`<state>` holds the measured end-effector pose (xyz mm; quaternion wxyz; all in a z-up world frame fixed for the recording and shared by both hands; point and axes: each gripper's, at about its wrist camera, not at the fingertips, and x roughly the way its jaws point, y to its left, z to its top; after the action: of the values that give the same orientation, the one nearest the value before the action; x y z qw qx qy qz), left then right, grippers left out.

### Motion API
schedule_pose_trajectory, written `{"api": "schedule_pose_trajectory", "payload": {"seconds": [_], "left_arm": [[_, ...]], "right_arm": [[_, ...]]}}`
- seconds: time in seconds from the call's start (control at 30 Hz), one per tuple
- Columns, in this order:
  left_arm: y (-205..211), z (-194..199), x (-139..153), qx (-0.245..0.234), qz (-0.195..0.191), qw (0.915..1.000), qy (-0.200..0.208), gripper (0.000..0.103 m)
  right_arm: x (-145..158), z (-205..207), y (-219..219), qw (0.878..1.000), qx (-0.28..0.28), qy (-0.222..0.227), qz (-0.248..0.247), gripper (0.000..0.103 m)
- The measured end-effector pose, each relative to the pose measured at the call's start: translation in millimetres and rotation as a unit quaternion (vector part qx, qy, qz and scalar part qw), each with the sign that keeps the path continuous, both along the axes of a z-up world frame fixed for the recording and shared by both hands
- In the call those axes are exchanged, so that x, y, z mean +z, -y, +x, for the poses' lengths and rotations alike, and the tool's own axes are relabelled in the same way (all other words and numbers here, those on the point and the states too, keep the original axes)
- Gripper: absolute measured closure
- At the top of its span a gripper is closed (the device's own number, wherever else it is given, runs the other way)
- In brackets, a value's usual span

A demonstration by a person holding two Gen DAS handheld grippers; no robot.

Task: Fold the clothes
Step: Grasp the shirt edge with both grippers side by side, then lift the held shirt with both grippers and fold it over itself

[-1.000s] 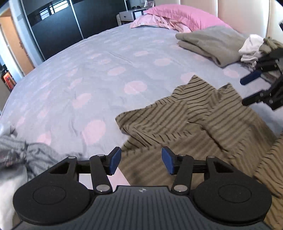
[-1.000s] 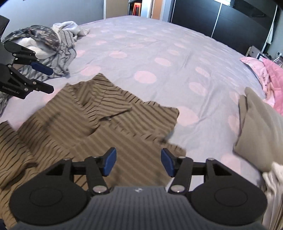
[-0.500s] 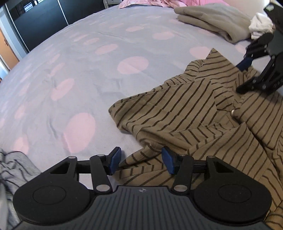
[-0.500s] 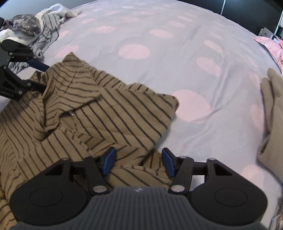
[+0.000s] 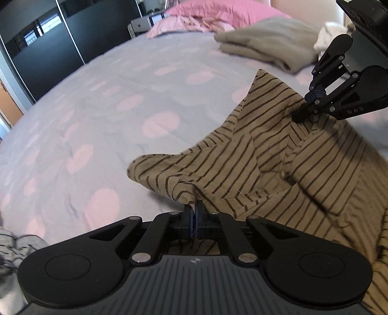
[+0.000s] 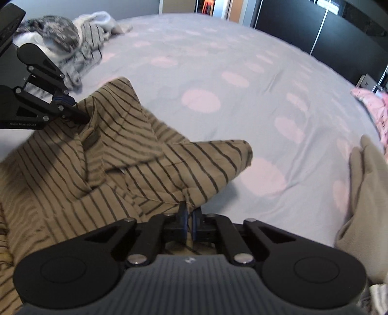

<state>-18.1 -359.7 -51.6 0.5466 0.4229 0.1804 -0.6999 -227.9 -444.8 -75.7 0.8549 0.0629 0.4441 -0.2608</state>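
Observation:
A tan shirt with dark stripes [image 5: 278, 164] lies crumpled on the bed; it also shows in the right wrist view [image 6: 116, 155]. My left gripper [image 5: 194, 213] is shut on a bunched edge of the shirt and lifts it slightly. It also shows at the left of the right wrist view [image 6: 80, 114]. My right gripper [image 6: 189, 215] is shut on another edge of the same shirt. It also shows at the upper right of the left wrist view [image 5: 303, 111], pinching the cloth.
The bed sheet [image 5: 101, 121] is lavender with pink dots. A folded grey-green garment [image 5: 266, 41] and pink pillows [image 5: 218, 14] lie at the head. A heap of grey striped and white clothes [image 6: 70, 41] lies at the other side. Dark wardrobe doors [image 5: 48, 43] stand beyond.
Both grippers were open above the shirt; they came down onto its edge, closed on the cloth and raised it.

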Motion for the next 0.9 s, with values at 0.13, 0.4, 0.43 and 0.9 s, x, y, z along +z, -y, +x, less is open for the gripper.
{"api": "schedule_pose_trajectory", "payload": {"seconds": [0.13, 0.4, 0.43, 0.9], "left_arm": [[-24, -6, 31, -0.011, -0.026, 0.9996, 0.007, 0.103], [-91, -26, 90, -0.04, -0.085, 0.9954, 0.018, 0.103], [-101, -29, 97, -0.044, -0.091, 0.9947, 0.019, 0.103], [-235, -60, 84, -0.087, -0.038, 0.9953, -0.018, 0.103]], "right_arm": [[34, -9, -23, 1.0, 0.014, 0.011, -0.022, 0.099], [90, -38, -85, 0.996, 0.044, 0.037, -0.074, 0.099], [96, -43, -93, 0.995, 0.046, 0.041, -0.079, 0.099], [69, -99, -210, 0.996, 0.083, 0.021, -0.027, 0.099]]}}
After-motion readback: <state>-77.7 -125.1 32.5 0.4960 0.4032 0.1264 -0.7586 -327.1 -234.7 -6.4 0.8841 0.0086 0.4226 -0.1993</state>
